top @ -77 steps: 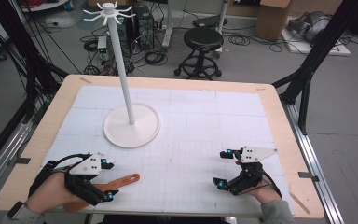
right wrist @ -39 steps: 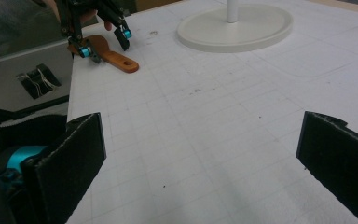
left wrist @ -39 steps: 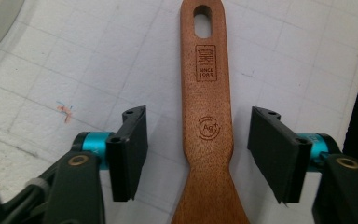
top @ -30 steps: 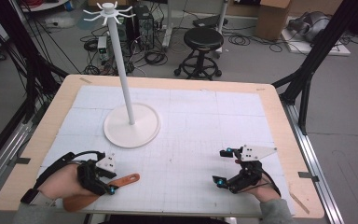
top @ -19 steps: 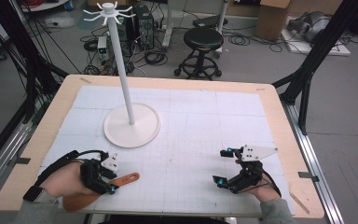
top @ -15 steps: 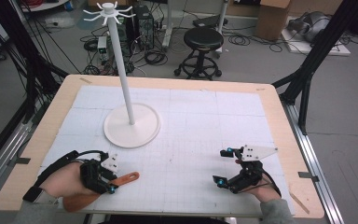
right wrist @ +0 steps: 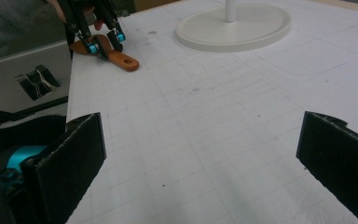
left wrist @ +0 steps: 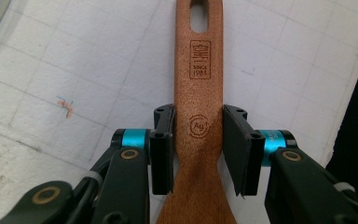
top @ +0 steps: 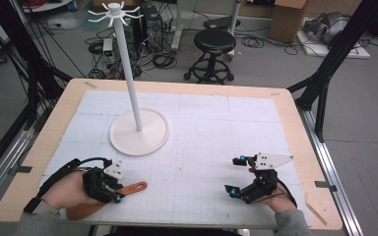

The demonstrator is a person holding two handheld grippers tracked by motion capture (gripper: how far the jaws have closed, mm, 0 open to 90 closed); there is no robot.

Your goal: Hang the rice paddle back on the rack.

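A brown wooden spatula point(top: 134, 187) lies flat on the white gridded mat near the front left, with its slotted handle end pointing right. My left gripper point(top: 115, 190) stands over the neck of the handle. In the left gripper view its two pads point(left wrist: 162, 149) touch both edges of the spatula point(left wrist: 199, 60); the jaws have just been closing on it. My right gripper point(top: 235, 176) rests at the front right, open wide with nothing between its pads point(right wrist: 81, 149). The right gripper view has the left gripper point(right wrist: 105, 39) and the spatula point(right wrist: 123, 60) far off.
A white hanger stand with a round base point(top: 139, 132) and a tall pole topped by hooks stands at the mat's back left; the base point(right wrist: 235, 21) is also in the right gripper view. The wooden table rim point(top: 300, 128) frames the mat. Beyond the table are a stool point(top: 215, 42) and cables.
The left hand has shifted right from beside the spatula to over its handle, and its jaws have narrowed onto the handle. The right gripper has stayed put.
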